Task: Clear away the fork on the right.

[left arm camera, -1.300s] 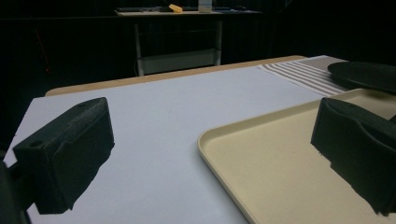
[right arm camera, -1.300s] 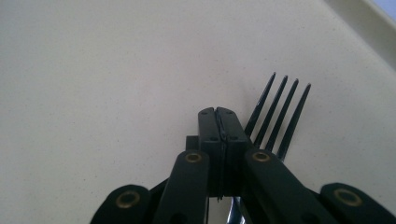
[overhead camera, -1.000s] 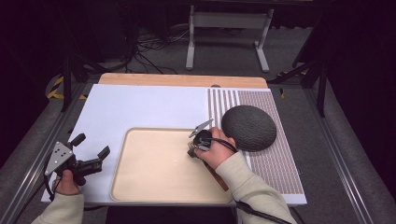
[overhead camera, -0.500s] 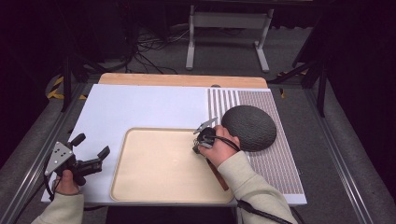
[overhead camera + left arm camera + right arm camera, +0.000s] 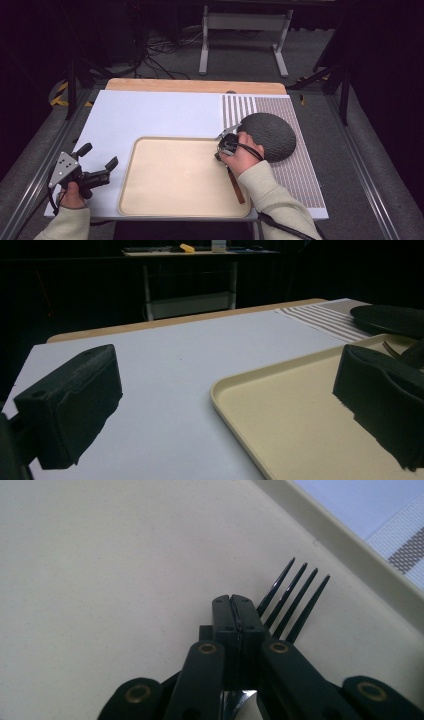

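The right gripper (image 5: 235,611) is clamping a fork (image 5: 292,600) by its neck, tines hanging low over the tray (image 5: 150,200) near its far right corner — probably to set it down there. The left gripper (image 5: 97,162) is waiting, jaws apart, over the surface (image 5: 150,115) beside the tray — clear of the work.
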Demonstrator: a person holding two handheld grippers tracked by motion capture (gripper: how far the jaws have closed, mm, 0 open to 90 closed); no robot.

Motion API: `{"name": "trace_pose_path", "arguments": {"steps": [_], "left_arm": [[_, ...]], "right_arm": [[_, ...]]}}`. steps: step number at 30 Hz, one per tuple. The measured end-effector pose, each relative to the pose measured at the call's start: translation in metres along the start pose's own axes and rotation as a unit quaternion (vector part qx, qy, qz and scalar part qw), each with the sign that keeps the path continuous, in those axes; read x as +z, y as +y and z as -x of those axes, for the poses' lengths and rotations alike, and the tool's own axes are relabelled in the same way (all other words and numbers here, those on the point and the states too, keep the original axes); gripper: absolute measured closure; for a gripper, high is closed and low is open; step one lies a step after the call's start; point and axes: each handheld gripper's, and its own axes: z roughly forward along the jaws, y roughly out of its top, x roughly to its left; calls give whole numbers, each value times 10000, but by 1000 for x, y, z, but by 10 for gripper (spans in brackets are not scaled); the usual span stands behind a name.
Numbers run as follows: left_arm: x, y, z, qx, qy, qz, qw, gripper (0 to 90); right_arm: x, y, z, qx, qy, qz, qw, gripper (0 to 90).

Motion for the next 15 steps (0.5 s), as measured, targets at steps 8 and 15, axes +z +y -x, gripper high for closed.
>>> {"name": "trace_pose_path", "arguments": {"steps": [8, 15], "left_arm": [[0, 0, 0, 11, 0, -15, 10000, 0], [0, 0, 0, -1, -6, -4, 10000, 0]], "right_arm": [[-5, -6, 11, 205, -134, 19, 9997, 899], [-9, -11, 18, 336, -228, 14, 9992, 899]]}}
